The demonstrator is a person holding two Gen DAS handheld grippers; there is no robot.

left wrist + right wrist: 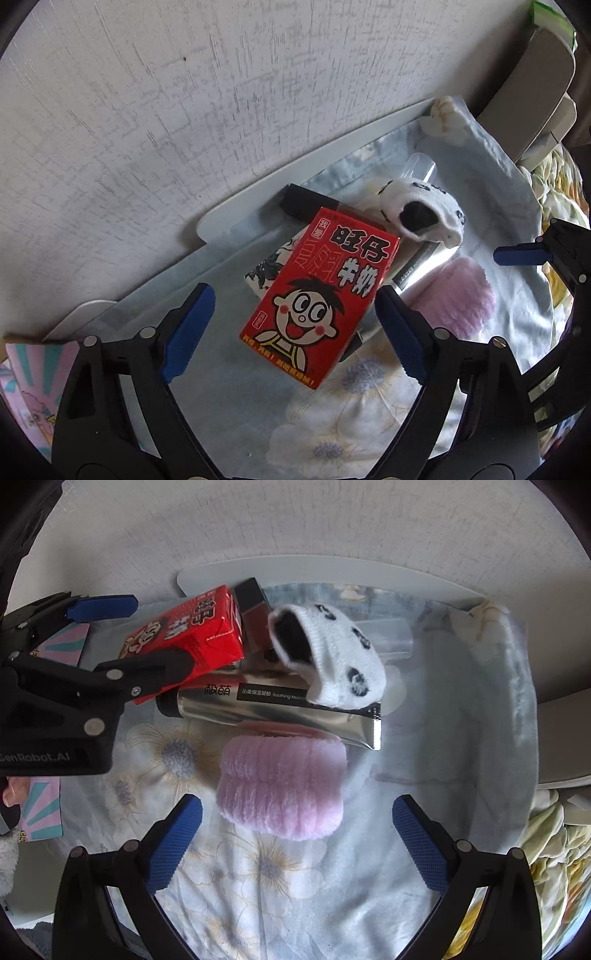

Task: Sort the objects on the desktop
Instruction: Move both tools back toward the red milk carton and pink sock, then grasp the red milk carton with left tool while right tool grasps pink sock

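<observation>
**Crowded pile, tongs wide on both sides**

Blue-padded fingers (190, 330) of the left tongs (291, 332) stand spread to either side of the red milk carton (317, 295), neither pad touching it as far as the left wrist view shows. The carton lies tilted on top of the heap, its far end propped on a printed white box (271, 267) and a dark box (306, 201). The right tongs (297, 843) are likewise wide apart and hold nothing, framing the pink fluffy roll (282, 786) from just short of it.

Risks, as I judge them: the carton rests on an uneven stack, so a pad closing off-centre could push it sideways and slide it onto the silver tube (273, 705) or tip the panda sock (332, 657) leaning there. Both tools work close together, and the left one already crosses the right wrist view; a collision seems possible. The floral cloth (266, 871) covering the table (110, 110) is soft and wrinkled, so anything set down may roll.

Count: one carton, one silver tube, one panda sock, one pink roll, one dark box, one printed white box, one clear plastic cup (391, 638) lying behind the sock. Further items may be hidden beneath.
</observation>
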